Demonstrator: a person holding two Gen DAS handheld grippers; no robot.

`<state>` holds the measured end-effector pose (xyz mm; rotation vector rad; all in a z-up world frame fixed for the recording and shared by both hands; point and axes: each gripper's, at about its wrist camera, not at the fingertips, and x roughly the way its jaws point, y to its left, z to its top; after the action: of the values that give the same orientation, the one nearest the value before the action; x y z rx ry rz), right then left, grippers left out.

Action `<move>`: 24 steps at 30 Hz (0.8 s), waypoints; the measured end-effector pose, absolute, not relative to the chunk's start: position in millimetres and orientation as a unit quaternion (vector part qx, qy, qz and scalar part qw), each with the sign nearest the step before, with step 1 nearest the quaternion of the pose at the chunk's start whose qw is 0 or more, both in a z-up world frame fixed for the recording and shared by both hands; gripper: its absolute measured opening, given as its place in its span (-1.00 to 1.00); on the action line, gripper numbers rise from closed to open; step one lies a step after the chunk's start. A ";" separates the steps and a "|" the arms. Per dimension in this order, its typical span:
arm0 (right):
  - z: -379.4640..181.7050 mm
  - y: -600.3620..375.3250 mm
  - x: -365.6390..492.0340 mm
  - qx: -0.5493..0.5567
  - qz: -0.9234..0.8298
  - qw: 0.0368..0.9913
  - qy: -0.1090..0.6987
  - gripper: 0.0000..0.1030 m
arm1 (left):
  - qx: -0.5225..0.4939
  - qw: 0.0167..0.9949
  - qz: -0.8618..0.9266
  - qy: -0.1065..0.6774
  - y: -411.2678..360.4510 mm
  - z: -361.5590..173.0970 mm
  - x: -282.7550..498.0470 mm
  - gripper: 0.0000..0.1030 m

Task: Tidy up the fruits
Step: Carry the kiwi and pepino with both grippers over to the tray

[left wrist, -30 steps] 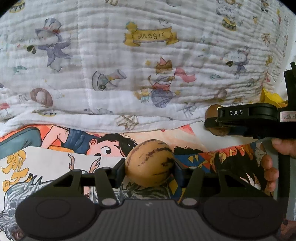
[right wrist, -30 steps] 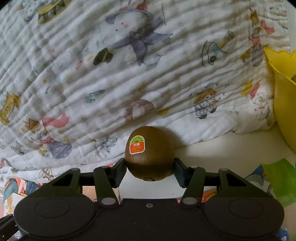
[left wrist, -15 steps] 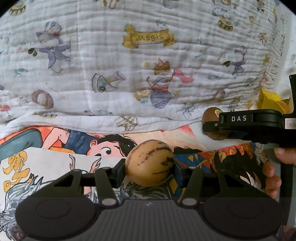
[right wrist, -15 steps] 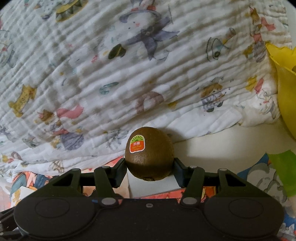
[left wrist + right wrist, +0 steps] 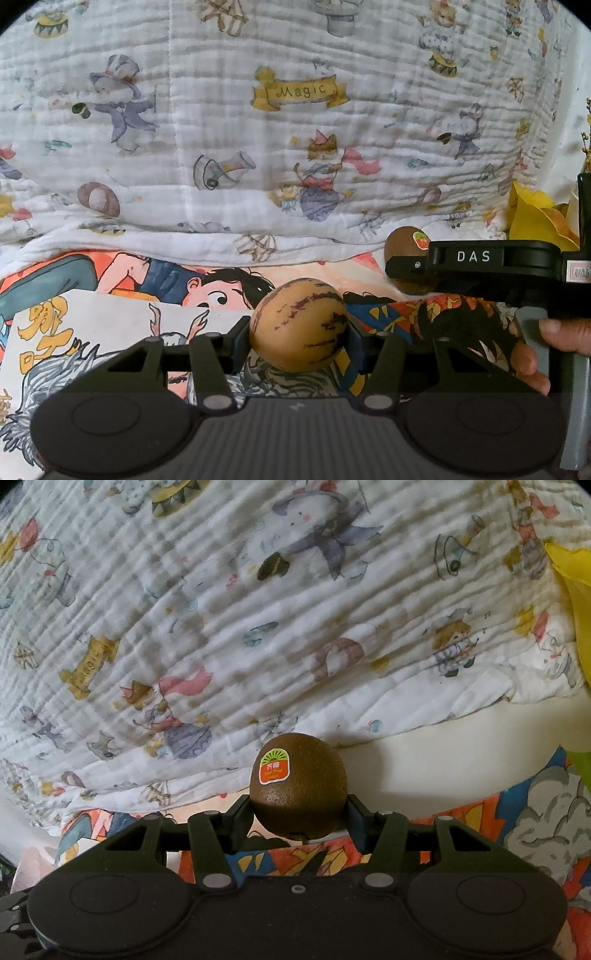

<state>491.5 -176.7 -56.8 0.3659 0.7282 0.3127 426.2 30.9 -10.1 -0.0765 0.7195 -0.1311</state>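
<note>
Fruits sit clamped in both claws at once: the left claw [image 5: 298, 328] pinches a tan, purple-streaked fruit [image 5: 298, 325] across its middle, and the right claw [image 5: 298, 805] squeezes a kiwi [image 5: 298, 784] with its sticker facing up. Both are held above the comic-printed cloth [image 5: 110, 325] on the desk, with a cartoon quilt [image 5: 295, 147] heaped along the far edge. A yellow container [image 5: 580, 602] shows at the far right corner and is probably where the fruit belongs, though its inside is hidden. To do this carry well, keep each squeeze steady without crushing soft flesh, hold the claws level so neither round fruit rolls out, send the kiwi in first since it is nearer the container, and release only once it rests inside.
</note>
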 end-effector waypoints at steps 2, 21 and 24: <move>-57.0 -177.8 486.3 0.180 0.155 0.906 0.351 0.06 | -0.039 0.933 -0.064 0.351 31.6 -8.8 424.8 0.08; -15.2 -200.4 438.1 0.196 0.217 0.912 0.287 0.07 | -0.071 0.941 -0.081 0.321 32.9 16.4 393.7 0.08; -5.0 -205.1 423.2 0.190 0.224 0.916 0.272 0.07 | -0.073 0.944 -0.082 0.311 30.0 23.9 382.8 0.08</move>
<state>423.2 -205.1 -5.0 0.3910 0.5592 0.4608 382.8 30.0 23.9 -0.1483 0.6336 -0.1676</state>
